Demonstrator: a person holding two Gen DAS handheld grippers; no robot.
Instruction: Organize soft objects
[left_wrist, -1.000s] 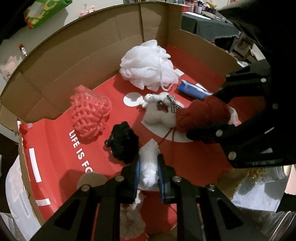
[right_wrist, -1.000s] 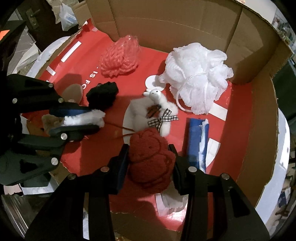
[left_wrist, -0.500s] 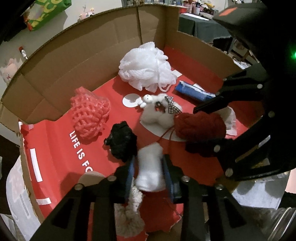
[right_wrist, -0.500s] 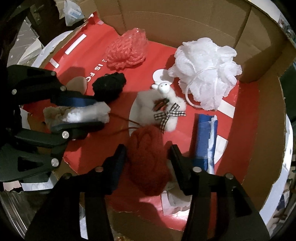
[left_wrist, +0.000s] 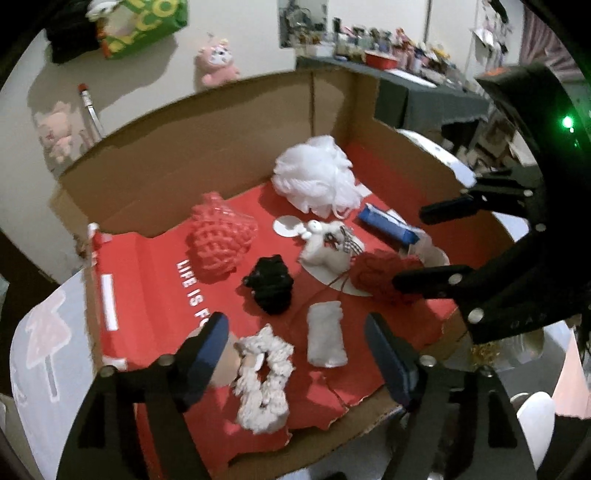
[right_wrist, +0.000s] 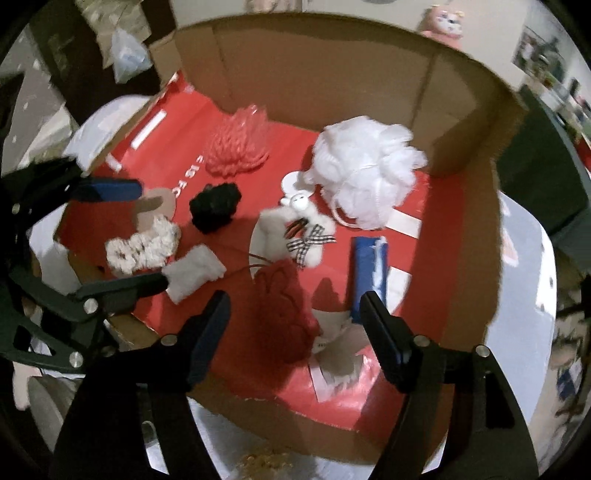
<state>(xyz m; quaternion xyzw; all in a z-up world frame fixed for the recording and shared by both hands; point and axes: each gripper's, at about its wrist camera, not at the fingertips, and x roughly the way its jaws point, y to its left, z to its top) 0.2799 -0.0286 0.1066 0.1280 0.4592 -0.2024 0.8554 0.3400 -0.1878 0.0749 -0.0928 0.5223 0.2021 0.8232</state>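
Note:
A cardboard box (left_wrist: 207, 147) with a red floor holds several soft things. My left gripper (left_wrist: 295, 343) hangs above its near edge, jaws opening, nothing pressed between them; a white fluffy roll (left_wrist: 327, 334) and a cream scrunchie (left_wrist: 264, 376) lie loose below it. My right gripper (right_wrist: 295, 317) is also opening above a dark red knitted piece (right_wrist: 286, 314), which lies on the floor untouched. A white plush toy with a checked bow (right_wrist: 291, 230), a black scrunchie (right_wrist: 214, 203), a pink knitted piece (right_wrist: 238, 146), a white bath pouf (right_wrist: 364, 166) and a blue packet (right_wrist: 367, 269) rest farther in.
The box's tall back and side walls (right_wrist: 332, 77) enclose the far side; its near edge (right_wrist: 332, 439) is low and torn. A white table surface (left_wrist: 44, 350) lies around the box. Pink plush toys (left_wrist: 218, 62) and a green bag (left_wrist: 144, 22) hang on the wall behind.
Both grippers have opened and risen back from the box. The left let go of the white fluffy roll, the right let go of the dark red knitted piece; both now lie on the floor.

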